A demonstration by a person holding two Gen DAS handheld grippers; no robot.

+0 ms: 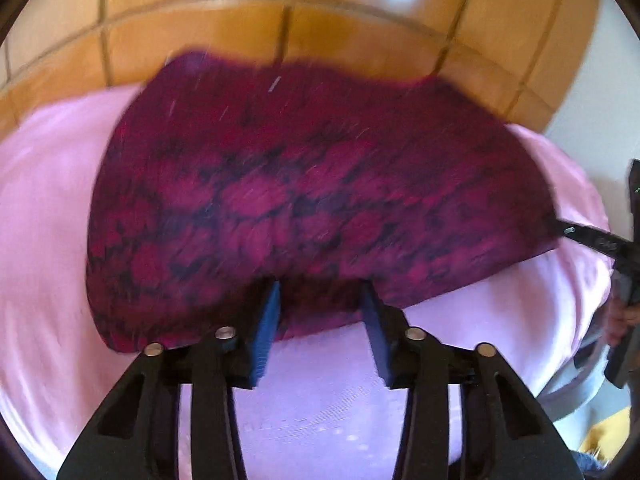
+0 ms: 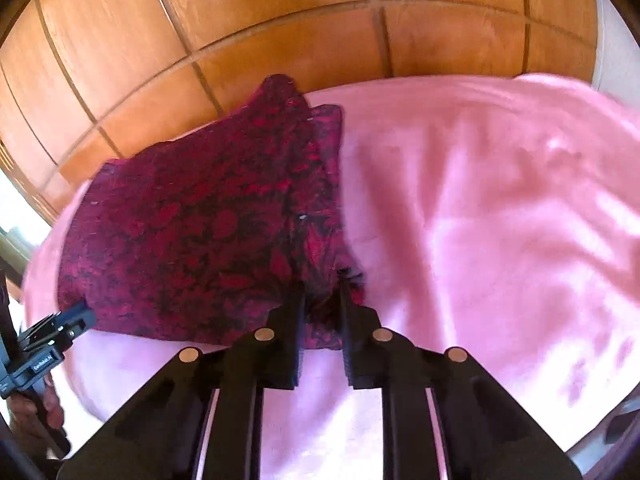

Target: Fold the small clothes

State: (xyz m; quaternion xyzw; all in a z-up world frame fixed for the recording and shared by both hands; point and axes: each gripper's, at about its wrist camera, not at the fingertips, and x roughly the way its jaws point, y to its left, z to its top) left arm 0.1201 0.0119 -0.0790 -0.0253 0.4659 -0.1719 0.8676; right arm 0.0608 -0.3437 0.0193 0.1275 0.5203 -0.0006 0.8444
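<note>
A fold appears to be under way on the dark red patterned garment, which is spread on the pink sheet near the wooden panelling. Its near right corner is pinched in the narrowed right claw, while the left claw is held wide at the near hem, gripping nothing. Next, the held edge would probably be carried across the cloth; open sheet is left to the right, little room by the panelling.
</note>
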